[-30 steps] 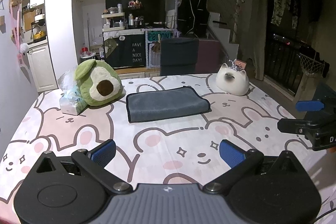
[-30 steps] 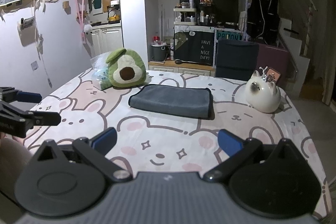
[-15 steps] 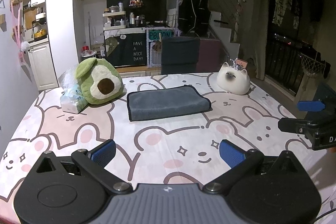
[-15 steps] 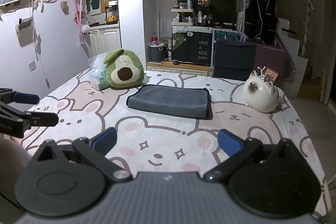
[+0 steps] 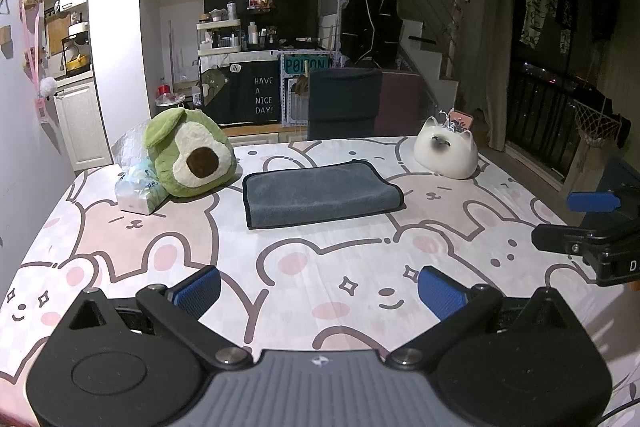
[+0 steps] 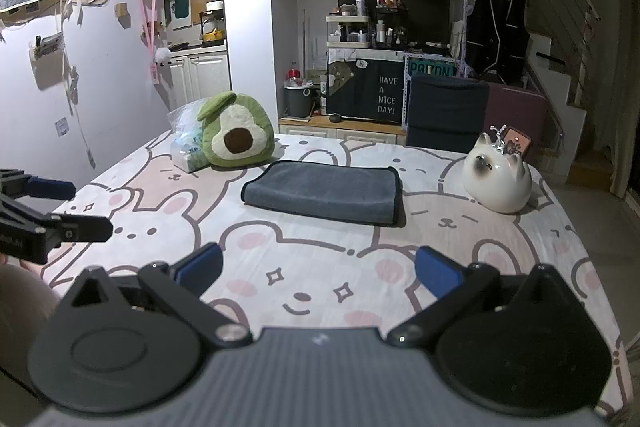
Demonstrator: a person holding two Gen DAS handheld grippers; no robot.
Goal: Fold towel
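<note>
A grey towel [image 5: 320, 193] lies folded in a flat rectangle on the far middle of the table; it also shows in the right wrist view [image 6: 326, 193]. My left gripper [image 5: 318, 293] is open and empty, over the near table edge, well short of the towel. My right gripper [image 6: 318, 273] is open and empty, also near the front edge. The right gripper shows at the right edge of the left wrist view [image 5: 576, 223]. The left gripper shows at the left edge of the right wrist view [image 6: 72, 207].
A table [image 5: 140, 251] with a pink bunny-print cloth. A green avocado plush [image 5: 188, 157] and a tissue pack [image 5: 136, 189] sit left of the towel. A white cat-shaped ornament [image 5: 446, 153] sits to its right. A dark chair [image 5: 344, 103] stands behind the table.
Both grippers have drawn back and risen slightly from the towel. The towel has not moved.
</note>
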